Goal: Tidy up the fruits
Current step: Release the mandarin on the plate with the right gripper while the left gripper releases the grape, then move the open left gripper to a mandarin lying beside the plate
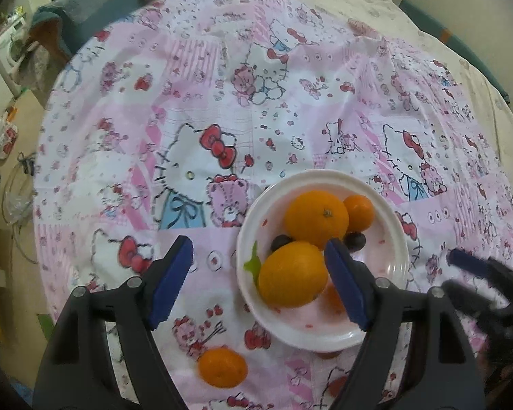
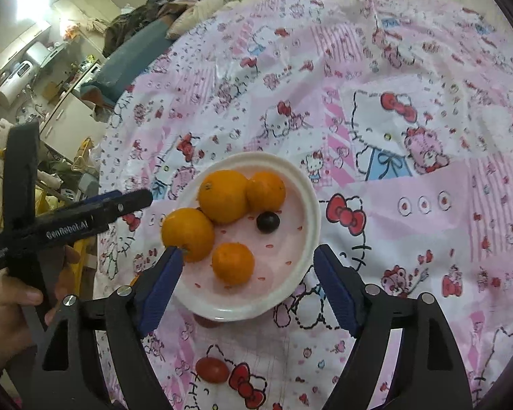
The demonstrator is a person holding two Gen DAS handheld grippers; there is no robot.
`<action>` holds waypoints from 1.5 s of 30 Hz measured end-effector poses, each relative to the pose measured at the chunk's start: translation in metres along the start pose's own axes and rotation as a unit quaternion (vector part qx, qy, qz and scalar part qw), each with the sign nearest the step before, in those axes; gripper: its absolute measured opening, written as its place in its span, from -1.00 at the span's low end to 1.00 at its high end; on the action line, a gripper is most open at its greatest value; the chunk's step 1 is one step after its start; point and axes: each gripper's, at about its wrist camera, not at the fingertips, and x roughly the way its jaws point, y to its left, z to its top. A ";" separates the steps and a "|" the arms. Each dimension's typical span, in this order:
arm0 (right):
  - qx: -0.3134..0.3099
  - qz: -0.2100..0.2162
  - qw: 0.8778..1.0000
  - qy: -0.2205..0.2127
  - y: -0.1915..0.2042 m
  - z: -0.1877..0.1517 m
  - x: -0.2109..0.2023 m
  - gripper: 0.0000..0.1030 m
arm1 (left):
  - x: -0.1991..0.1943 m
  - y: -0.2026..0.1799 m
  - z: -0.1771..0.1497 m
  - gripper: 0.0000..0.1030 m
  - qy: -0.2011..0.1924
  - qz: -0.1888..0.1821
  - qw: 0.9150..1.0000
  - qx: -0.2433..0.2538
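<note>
Nearest, a loose orange (image 1: 223, 367) is seen lying on the cloth (image 1: 201, 109) just short of the white bowl (image 1: 398, 229), and a small red fruit (image 2: 212, 369) lies beside it. The left gripper (image 1: 256, 280) is held with jaws wide apart and empty; the right gripper (image 2: 244, 285) likewise. Farther on, oranges and dark grapes are piled in the bowl. The loose orange is judged firm, round and prone to rolling, best pinched across its middle; the red fruit likely softer.
</note>
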 end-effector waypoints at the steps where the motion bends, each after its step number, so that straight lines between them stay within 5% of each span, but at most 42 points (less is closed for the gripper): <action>1: 0.001 0.000 1.000 -0.005 0.000 -0.001 -0.005 0.60 | -0.004 0.000 -0.004 0.49 -0.002 0.002 1.000 0.010; 18: 0.020 -0.006 0.999 -0.029 0.017 -0.049 -0.044 0.77 | -0.055 0.016 -0.062 0.49 -0.018 0.014 1.000 -0.017; 25: 0.073 -0.027 0.997 -0.014 0.002 -0.074 -0.044 0.77 | -0.066 0.024 -0.083 0.49 -0.014 0.016 0.999 -0.035; 31: 0.099 -0.024 0.995 0.003 -0.011 -0.082 -0.036 0.77 | -0.059 0.023 -0.094 0.49 -0.001 0.028 0.999 -0.028; 45: 0.126 -0.050 0.989 0.052 -0.023 -0.081 -0.015 0.77 | -0.028 0.050 -0.092 0.48 0.048 0.032 0.993 -0.106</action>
